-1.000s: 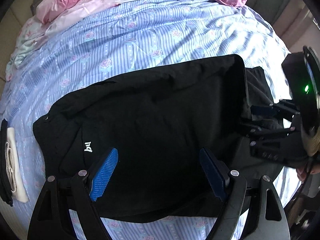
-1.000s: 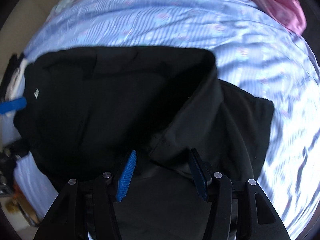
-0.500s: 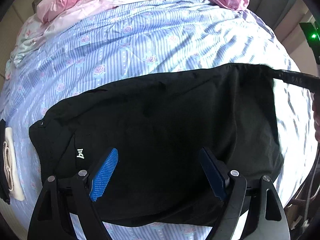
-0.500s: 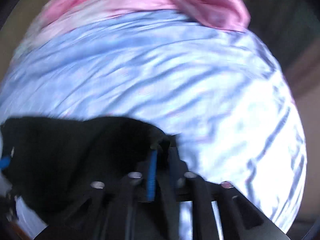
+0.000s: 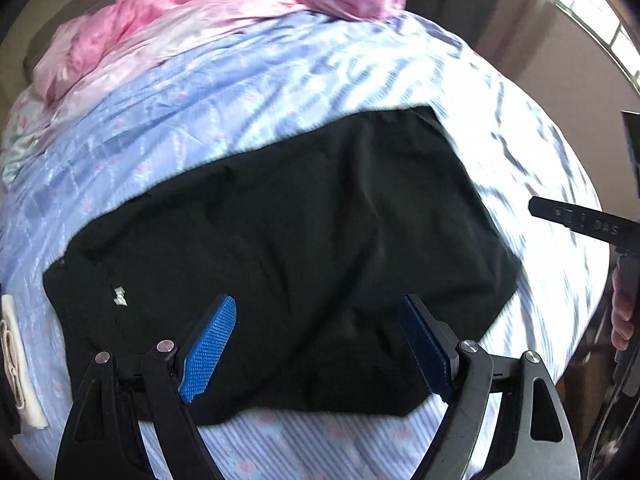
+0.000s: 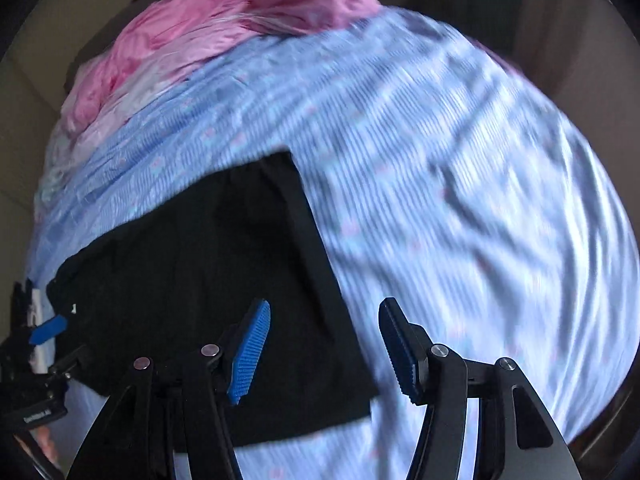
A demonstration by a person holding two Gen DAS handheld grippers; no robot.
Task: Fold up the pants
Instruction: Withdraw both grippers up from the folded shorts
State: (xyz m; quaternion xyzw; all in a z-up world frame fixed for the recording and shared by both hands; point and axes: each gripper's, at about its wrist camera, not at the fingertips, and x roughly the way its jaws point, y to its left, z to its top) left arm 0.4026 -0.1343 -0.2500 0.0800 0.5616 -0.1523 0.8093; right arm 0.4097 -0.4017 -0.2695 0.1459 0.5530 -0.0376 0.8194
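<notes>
Pants: the black fabric pants (image 5: 288,240) lie folded into a rough rectangle on the bed, small white logo (image 5: 119,295) near their left end in the left wrist view.
Bed: light-blue striped floral bedsheet (image 5: 248,112), pretty wrinkled, with a shiny pink satin blanket (image 5: 224,4) bunched up at the far end.
Left gripper: the left gripper (image 5: 316,344) hangs over the near edge of the pants, blue pads spread wide, nothing pinched between them.
Right gripper: the right gripper (image 6: 324,352) sits above the right-hand edge of the pants, its jaws opening, no cloth caught between the pads; one pad over black fabric, the other over sheet.
Side stuff: a folded cream cloth (image 5: 18,364) lies at the left edge of the bed.
Blur: the right wrist view is smeared.
</notes>
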